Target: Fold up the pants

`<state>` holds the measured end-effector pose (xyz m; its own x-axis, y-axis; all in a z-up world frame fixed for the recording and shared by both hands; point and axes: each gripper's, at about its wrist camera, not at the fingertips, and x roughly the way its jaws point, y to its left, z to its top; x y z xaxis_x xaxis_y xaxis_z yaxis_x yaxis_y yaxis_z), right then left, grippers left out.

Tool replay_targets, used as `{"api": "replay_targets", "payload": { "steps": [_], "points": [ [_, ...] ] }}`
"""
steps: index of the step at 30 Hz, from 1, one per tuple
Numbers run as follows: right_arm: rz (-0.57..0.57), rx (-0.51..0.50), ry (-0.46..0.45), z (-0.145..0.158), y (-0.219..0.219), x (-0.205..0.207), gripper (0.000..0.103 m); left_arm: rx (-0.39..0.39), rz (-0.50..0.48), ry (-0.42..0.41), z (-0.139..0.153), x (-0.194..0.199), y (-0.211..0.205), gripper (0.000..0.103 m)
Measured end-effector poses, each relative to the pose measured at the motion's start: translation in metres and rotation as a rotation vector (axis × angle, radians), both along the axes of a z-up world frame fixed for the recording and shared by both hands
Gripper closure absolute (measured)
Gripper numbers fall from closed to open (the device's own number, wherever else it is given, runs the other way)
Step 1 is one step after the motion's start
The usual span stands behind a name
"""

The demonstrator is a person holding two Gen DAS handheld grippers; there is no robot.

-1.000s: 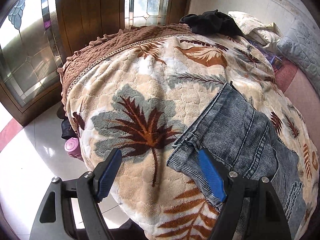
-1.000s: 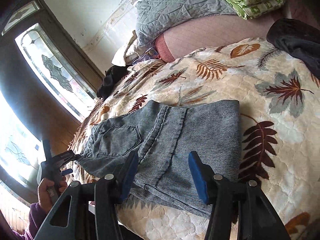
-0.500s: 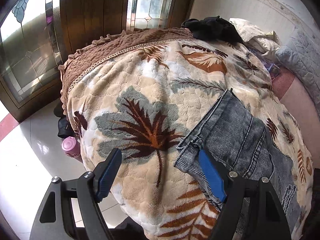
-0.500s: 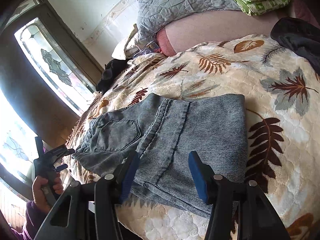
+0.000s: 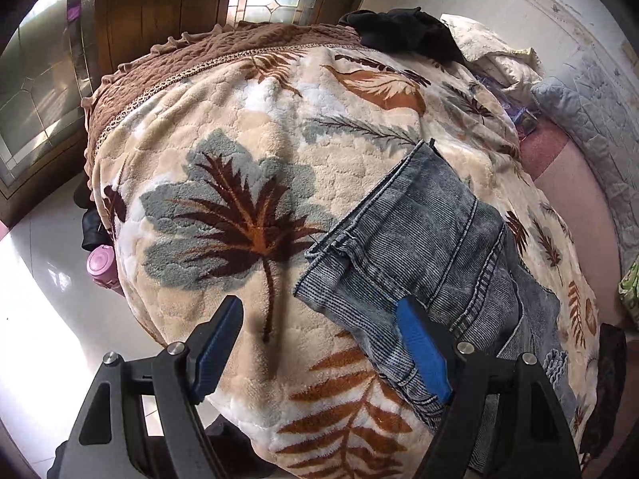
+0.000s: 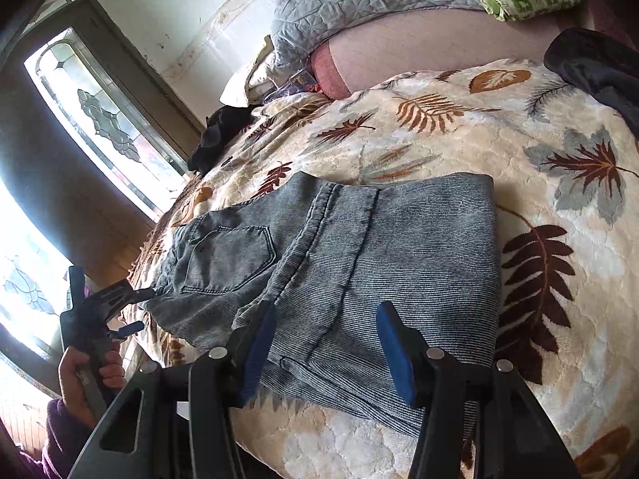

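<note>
Leaf-print blanket [image 6: 459, 127] covers the bed. Folded grey jeans [image 6: 359, 259] lie flat on it near the front edge, back pocket [image 6: 227, 259] facing up. Left gripper [image 5: 319, 343] spread wide at the waistband corner, nothing pinched. Right gripper [image 6: 325, 343] about half open over the near folded edge, no grip. Black garment [image 5: 399, 34] at far edge, pink bottle [image 5: 102, 267] on the floor.

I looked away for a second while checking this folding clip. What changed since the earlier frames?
Little: the left gripper tilted slightly toward the jeans, whose corner now sits closer to its fingers. Nothing was grasped or released. Both grippers stay open, and the right gripper and jeans are unmoved.
</note>
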<state>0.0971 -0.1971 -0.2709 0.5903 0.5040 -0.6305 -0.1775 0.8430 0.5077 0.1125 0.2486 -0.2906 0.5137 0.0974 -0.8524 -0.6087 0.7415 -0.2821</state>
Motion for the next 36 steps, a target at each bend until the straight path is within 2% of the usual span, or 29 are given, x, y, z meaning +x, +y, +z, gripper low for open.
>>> {"api": "replay_targets", "payload": {
  "steps": [5,7,10,12,19,24,28,29,30,33,36],
  "points": [
    [0.006,-0.003,0.006,-0.001,0.002,0.002,0.047,-0.129,0.044,0.013,-0.014,0.008,0.017,0.022],
    [0.004,-0.003,0.007,-0.001,0.002,0.002,0.047,-0.152,0.038,0.018,-0.014,0.016,0.023,0.014],
    [0.001,0.0,0.008,-0.002,0.001,0.002,0.047,-0.137,0.016,0.059,-0.013,0.032,0.028,0.011],
    [-0.002,-0.001,0.007,-0.001,0.0,0.002,0.047,-0.154,0.0,0.073,-0.015,0.038,0.03,0.006],
    [-0.006,-0.001,0.002,-0.001,-0.001,0.002,0.047,-0.136,-0.051,0.096,-0.012,0.044,0.033,0.007],
    [-0.009,-0.005,-0.018,0.002,-0.001,0.0,0.047,-0.026,-0.1,0.12,-0.004,0.049,0.024,0.041],
    [-0.022,-0.007,-0.023,0.003,-0.002,0.001,0.047,0.023,-0.132,0.122,0.0,0.053,0.015,0.06],
    [-0.024,-0.006,-0.023,0.003,-0.003,0.001,0.047,0.032,-0.144,0.112,0.003,0.054,0.013,0.074],
    [-0.028,-0.006,-0.024,0.003,-0.004,0.001,0.047,0.036,-0.156,0.104,0.005,0.057,0.01,0.082],
    [-0.034,-0.008,-0.026,0.002,-0.005,0.001,0.047,0.06,-0.19,0.075,0.015,0.058,0.004,0.088],
    [-0.039,-0.01,-0.029,0.003,-0.006,0.001,0.047,0.08,-0.213,0.053,0.025,0.058,-0.003,0.089]
  ]
}}
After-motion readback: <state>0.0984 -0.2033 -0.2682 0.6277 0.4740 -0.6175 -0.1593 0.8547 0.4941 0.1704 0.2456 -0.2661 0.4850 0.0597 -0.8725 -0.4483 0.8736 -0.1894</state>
